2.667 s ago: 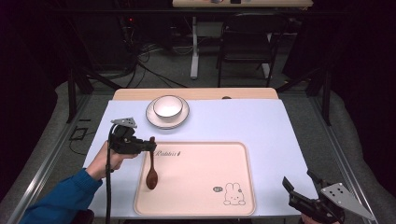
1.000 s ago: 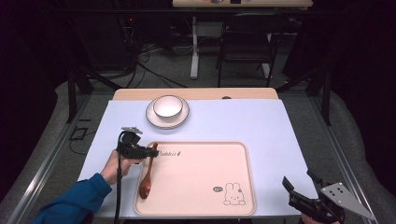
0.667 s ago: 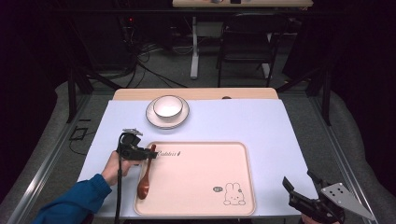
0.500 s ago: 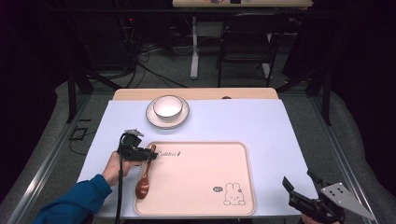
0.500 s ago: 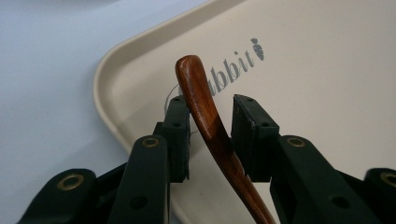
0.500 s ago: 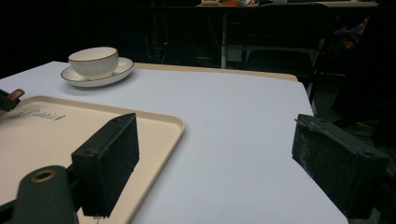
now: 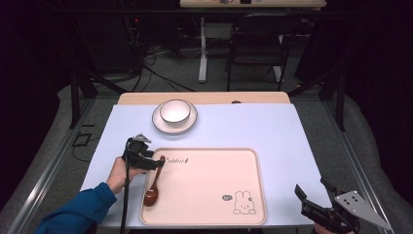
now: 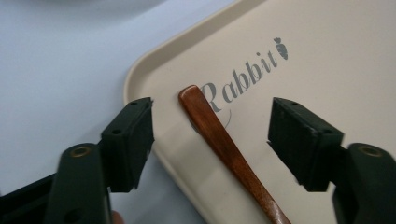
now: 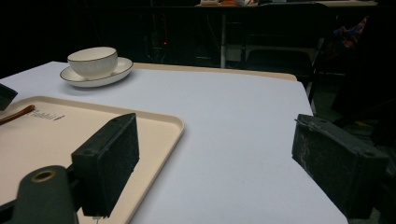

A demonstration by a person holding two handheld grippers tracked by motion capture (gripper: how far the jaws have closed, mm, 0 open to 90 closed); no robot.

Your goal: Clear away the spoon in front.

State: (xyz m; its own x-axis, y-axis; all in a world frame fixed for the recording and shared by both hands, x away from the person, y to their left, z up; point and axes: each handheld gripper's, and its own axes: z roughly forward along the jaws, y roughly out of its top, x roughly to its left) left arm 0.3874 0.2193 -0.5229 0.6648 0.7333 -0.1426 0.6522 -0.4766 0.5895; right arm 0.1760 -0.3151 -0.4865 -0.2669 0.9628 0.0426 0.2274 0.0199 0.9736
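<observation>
Brown wooden spoon (image 8: 224,144), its bowl cut off, is seen lying untouched between the left gripper's (image 8: 210,135) just-opened jaws.

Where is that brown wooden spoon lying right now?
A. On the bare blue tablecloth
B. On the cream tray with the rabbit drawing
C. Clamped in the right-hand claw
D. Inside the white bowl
B: the wooden spoon lies flat along the left side of the tray, its handle end by the word "Rabbit"; the left claw has just been opening and its pads stand clear on either side of the handle.
</observation>
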